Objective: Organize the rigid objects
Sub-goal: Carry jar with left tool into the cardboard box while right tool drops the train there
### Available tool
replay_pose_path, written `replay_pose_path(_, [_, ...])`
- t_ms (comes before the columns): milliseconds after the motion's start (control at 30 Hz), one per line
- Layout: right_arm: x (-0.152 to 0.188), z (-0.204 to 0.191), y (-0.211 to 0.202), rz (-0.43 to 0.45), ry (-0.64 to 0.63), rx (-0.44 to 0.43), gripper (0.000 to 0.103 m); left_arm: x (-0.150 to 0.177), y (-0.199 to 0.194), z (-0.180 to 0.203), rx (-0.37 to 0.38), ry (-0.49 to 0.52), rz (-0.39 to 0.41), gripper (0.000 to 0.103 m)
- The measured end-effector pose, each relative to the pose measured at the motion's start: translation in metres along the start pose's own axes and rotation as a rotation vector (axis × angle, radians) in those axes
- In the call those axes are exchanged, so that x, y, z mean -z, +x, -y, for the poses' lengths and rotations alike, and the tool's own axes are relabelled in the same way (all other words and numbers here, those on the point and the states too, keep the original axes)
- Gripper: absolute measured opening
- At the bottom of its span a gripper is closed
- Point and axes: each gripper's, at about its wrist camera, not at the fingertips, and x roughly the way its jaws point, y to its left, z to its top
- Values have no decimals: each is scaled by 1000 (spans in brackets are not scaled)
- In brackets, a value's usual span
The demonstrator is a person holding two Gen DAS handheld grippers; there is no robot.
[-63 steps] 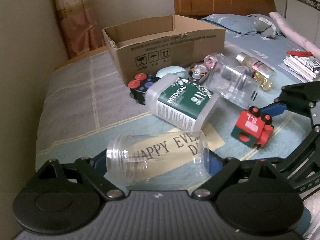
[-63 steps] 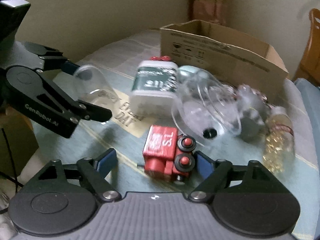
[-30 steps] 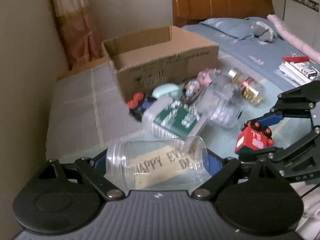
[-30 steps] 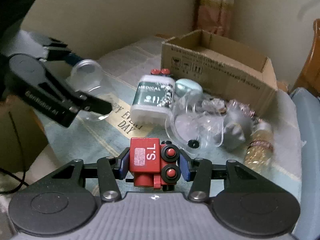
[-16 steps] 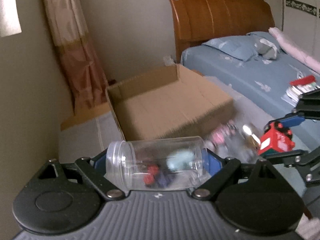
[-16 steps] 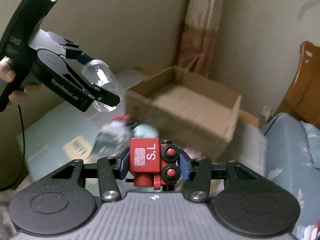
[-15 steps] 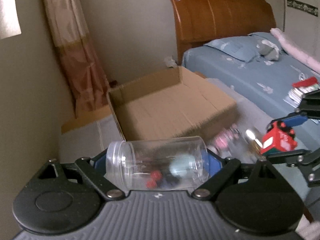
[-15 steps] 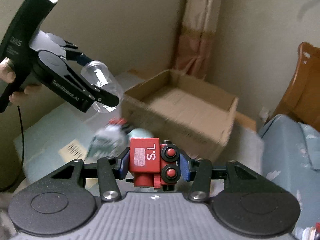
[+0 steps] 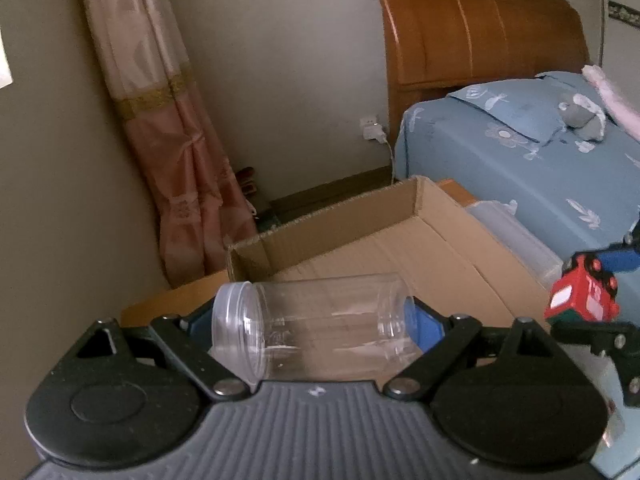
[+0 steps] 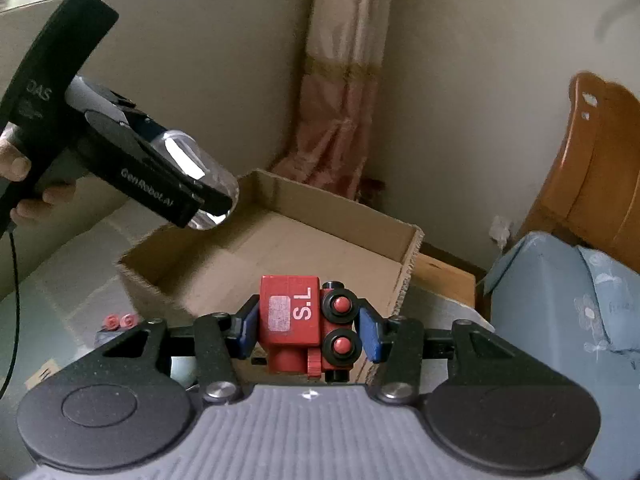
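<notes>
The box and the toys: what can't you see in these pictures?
- Box floor, left wrist view: the jar and left gripper cover its near part.
- Box front wall, right wrist view: the red train and right gripper hide it.
- Bed, both views: cut off by the picture edge.
- Red caps, right wrist view: too small to name.

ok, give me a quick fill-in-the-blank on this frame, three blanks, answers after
1. The left tool holds a clear plastic ____, lying sideways.
2. The right tool grips a red toy ____ marked "S.L".
3. Both tools are above an open cardboard ____, and nothing shows on the part of its floor in view.

Missing words: jar; train; box
</notes>
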Motion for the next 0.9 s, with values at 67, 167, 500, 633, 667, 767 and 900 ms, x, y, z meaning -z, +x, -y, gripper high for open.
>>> replay_pose_path(67, [-1, 5, 10, -21, 3, -8, 58, -7, 7, 0, -3, -3, 2, 92])
replay_pose_path(167, [2, 6, 13, -19, 3, 4, 84, -17, 20, -2, -2, -17, -6, 92])
replay_pose_path(500, [18, 5, -12, 16, 31, -29, 103, -30, 52, 2, -20, -29, -31, 94])
replay_pose_path(633, [22, 5, -22, 14, 40, -31, 103, -26, 56, 1, 4, -58, -68, 95])
replay_pose_path(667, [24, 5, -24, 13, 39, -27, 103, -24, 55, 1, 3, -59, -72, 95])
replay_pose_path(767, [29, 3, -30, 0, 38, -23, 103, -20, 46, 2, -10, -48, -63, 96])
replay_pose_path(900, [34, -5, -36, -8, 30, -3, 103, -15, 30, 7, -19, -22, -53, 96])
